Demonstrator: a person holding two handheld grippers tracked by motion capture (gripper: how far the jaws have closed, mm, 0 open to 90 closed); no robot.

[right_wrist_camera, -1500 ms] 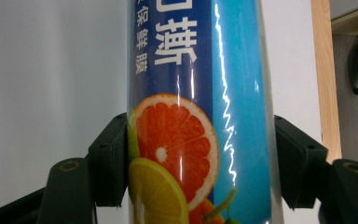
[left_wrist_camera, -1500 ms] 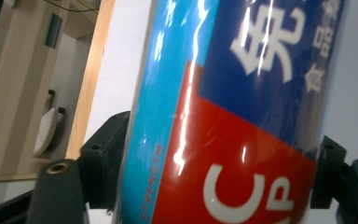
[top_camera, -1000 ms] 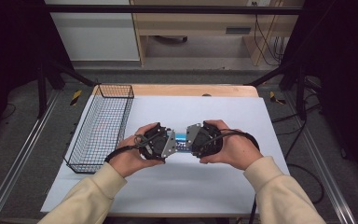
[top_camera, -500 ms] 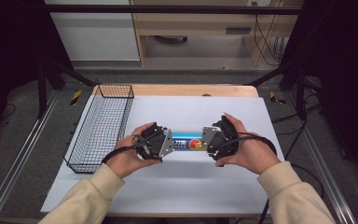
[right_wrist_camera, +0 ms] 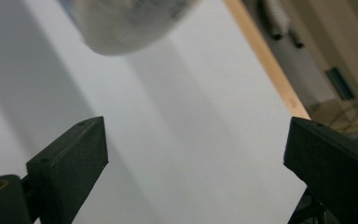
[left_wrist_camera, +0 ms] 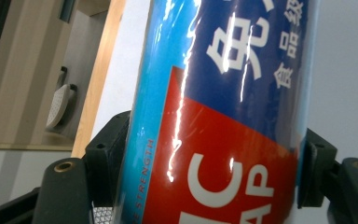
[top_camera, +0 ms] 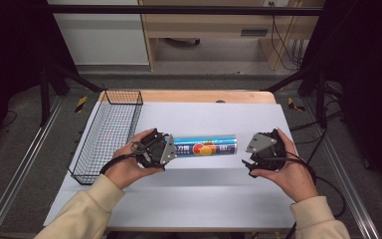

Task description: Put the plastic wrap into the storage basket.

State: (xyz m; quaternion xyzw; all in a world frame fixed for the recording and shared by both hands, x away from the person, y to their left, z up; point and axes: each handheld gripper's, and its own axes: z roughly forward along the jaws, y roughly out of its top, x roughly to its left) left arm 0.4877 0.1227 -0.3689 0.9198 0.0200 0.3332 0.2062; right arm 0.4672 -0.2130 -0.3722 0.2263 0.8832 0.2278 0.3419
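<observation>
Blue tube held at one end, lying across the table.

The left gripper has its jaws closed on the left end of the blue tube, which lies lengthwise on the white table. The right gripper stands just clear of the tube's right end, jaws spread wide and holding nothing. A wire basket sits at the table's left edge.

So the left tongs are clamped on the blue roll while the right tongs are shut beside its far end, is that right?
Not quite: the right tongs are open, with a wide gap between their jaws and nothing in them, as the right gripper view shows. The left tongs are indeed clamped on the blue roll.
</observation>
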